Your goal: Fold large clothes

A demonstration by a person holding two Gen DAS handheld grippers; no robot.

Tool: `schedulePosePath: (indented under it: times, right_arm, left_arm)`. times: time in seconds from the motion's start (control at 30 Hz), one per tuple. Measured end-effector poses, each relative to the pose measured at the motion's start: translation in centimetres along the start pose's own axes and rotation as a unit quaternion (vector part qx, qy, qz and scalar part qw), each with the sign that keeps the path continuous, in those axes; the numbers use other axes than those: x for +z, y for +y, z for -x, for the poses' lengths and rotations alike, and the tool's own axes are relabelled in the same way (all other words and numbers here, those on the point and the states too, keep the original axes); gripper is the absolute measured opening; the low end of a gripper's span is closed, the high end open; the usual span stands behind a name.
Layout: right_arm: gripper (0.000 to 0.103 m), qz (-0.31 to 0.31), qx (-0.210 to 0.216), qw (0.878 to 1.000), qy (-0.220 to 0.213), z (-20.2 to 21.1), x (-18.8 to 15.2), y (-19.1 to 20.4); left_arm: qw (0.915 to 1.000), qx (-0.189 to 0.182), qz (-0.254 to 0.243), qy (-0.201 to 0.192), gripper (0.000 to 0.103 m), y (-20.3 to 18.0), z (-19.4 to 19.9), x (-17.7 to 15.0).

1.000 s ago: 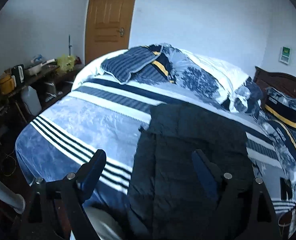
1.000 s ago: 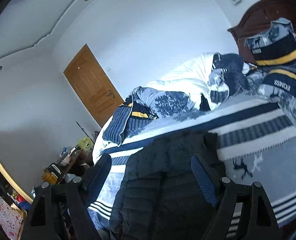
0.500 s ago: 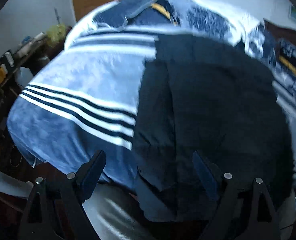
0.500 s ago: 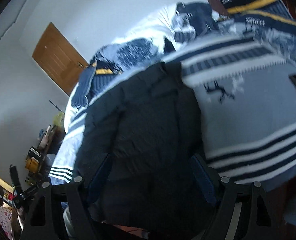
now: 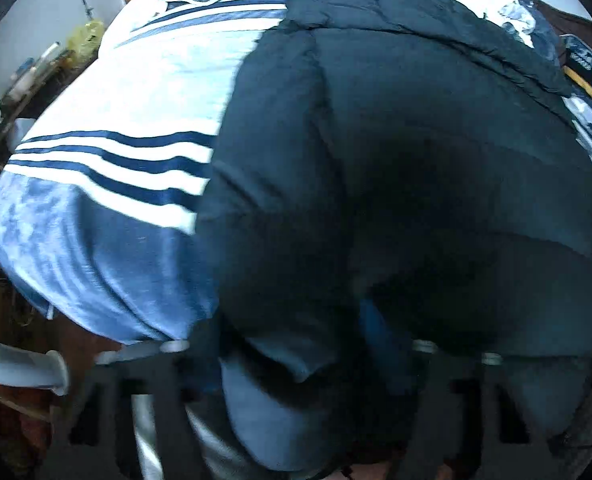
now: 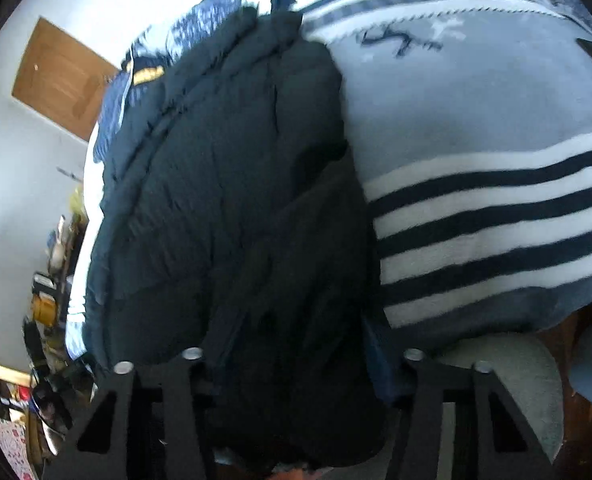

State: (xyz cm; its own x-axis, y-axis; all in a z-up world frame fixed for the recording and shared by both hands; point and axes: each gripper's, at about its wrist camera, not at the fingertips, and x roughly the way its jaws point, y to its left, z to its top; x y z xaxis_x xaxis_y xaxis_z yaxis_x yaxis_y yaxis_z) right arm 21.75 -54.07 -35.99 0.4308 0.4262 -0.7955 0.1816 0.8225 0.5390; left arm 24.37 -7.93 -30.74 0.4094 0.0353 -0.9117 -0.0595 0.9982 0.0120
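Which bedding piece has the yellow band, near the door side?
The rumpled navy quilt at the jacket's far end; the blanket beside the jacket shows only navy-and-white stripes.

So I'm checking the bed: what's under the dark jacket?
The dark jacket lies on the striped blanket. Whatever is directly beneath it is covered.

bed (image 5: 96,248), blue-and-white striped fleece blanket cover | dark navy quilted puffer jacket (image 5: 416,160) lies lengthwise, hem overhanging near edge | rumpled patterned bedding (image 6: 200,28) at far end
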Motion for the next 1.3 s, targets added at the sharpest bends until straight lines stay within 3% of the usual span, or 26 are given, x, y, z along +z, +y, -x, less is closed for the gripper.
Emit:
schedulePosePath:
  times: [0.07,0.13,0.27,0.3,0.33,0.4,0.47,0.5,0.57,0.6,0.63,0.7,0.73,0.9,0.97,1.1,1.3]
  right_arm:
    - [0.033,-0.008,0.016,1.000,0.018,-0.6,0.1,-0.3]
    - [0.016,-0.017,0.031,0.999,0.021,-0.5,0.1,-0.7]
    - [0.016,-0.046,0.023,0.999,-0.015,1.6,-0.3,-1.5]
    - [0.023,-0.050,0.014,0.998,-0.021,2.0,-0.3,-1.7]
    - [0.048,-0.052,0.015,0.998,-0.022,2.1,-0.4,-1.7]
    - [0.081,-0.054,0.018,0.998,-0.022,2.0,-0.5,-1.9]
    - [0.081,-0.046,0.012,0.999,-0.010,1.7,-0.2,-1.6]
    - [0.078,-0.039,0.005,0.999,0.003,1.1,-0.1,-1.4]
    - [0.062,-0.025,-0.018,0.999,0.013,0.3,0.2,-1.0]
    - [0.048,-0.020,-0.022,0.999,0.020,-0.1,0.2,-0.7]
    - [0.032,-0.009,-0.020,0.999,0.025,-0.2,0.0,-0.4]
    - [0.013,-0.003,-0.006,1.000,0.023,0.2,-0.1,0.1]
    - [0.009,0.001,-0.005,1.000,0.018,0.8,-0.2,0.4]
    - [0.004,-0.009,0.055,0.998,-0.021,5.5,-1.0,1.0]
    - [0.004,0.004,0.068,0.997,-0.029,7.4,-1.3,1.9]
    - [0.004,0.035,0.079,0.996,-0.032,9.9,-2.1,3.5]
    - [0.004,0.041,0.107,0.992,-0.045,13.0,-2.9,4.5]
  left_arm:
    - [0.9999,-0.009,-0.009,-0.003,0.040,-0.6,0.2,-0.2]
    - [0.9998,-0.021,-0.005,-0.002,0.017,-0.4,0.6,-0.4]
    - [0.9982,-0.048,0.033,-0.007,0.012,1.7,1.9,-0.7]
    - [0.9981,-0.050,0.034,-0.005,0.014,1.7,2.0,-0.6]
    - [0.9986,-0.041,0.031,-0.002,0.016,1.7,1.8,-0.6]
    - [0.9991,-0.031,0.030,0.003,0.020,1.6,1.3,-0.5]
    - [0.9996,-0.018,0.019,0.009,0.030,0.8,0.7,-0.1]
    - [0.9998,-0.007,0.013,0.016,0.039,0.1,0.3,0.1]
    - [0.9997,-0.006,0.013,0.021,0.039,-0.7,-0.4,0.3]
    - [0.9995,-0.011,0.020,0.020,0.032,-0.8,-0.4,0.3]
    - [0.9992,-0.020,0.029,0.018,0.014,-0.7,-0.3,0.4]
    - [0.9976,-0.048,0.049,0.013,0.005,0.0,0.5,0.6]
    - [0.9971,-0.052,0.055,0.004,0.003,0.6,1.5,0.7]
    - [0.9904,-0.102,0.077,-0.053,0.002,4.5,8.3,1.0]
    - [0.9902,-0.099,0.073,-0.065,0.002,5.2,10.2,1.0]
    - [0.9916,-0.095,0.072,-0.048,0.002,5.4,10.6,0.6]
    - [0.9889,-0.117,0.068,-0.060,0.001,6.8,14.0,-1.2]
